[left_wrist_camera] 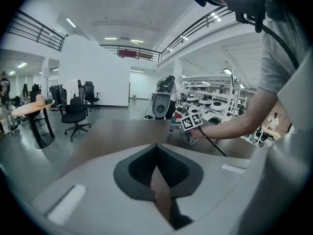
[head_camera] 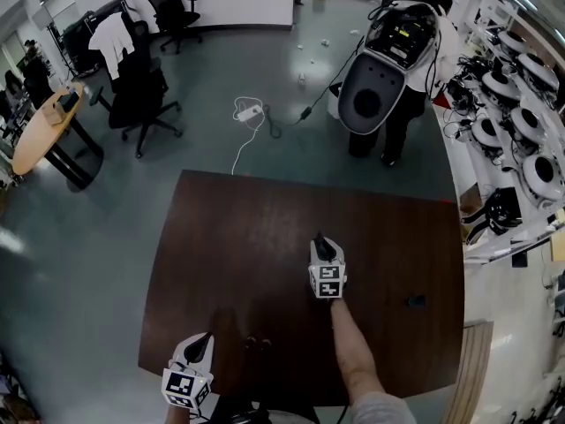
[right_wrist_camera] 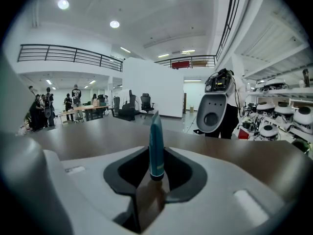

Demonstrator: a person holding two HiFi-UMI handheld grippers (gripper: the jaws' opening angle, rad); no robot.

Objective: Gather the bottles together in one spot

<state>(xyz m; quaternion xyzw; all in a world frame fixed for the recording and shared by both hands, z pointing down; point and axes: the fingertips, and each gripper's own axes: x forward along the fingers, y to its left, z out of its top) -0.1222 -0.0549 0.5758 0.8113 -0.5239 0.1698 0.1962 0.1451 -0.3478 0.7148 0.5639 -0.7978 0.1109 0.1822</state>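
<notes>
Left tongs [left_wrist_camera: 156, 146] noted closed, pads together, nothing between them; held at the near left edge of the tabletop [head_camera: 265, 228]. Right tongs [right_wrist_camera: 156, 153] noted closed on a teal bottle [right_wrist_camera: 156, 131], which is held upright, cap end down, over mid-tabletop. Contact between bottle and tabletop could not be determined. Small dark object [head_camera: 415, 301] observed on the tabletop to the right, well apart from both tongs; kind not discernible. Beyond the far edge, a white-shelled machine [head_camera: 381, 82] and a black chair [head_camera: 141, 91] are seen on the floor.
</notes>
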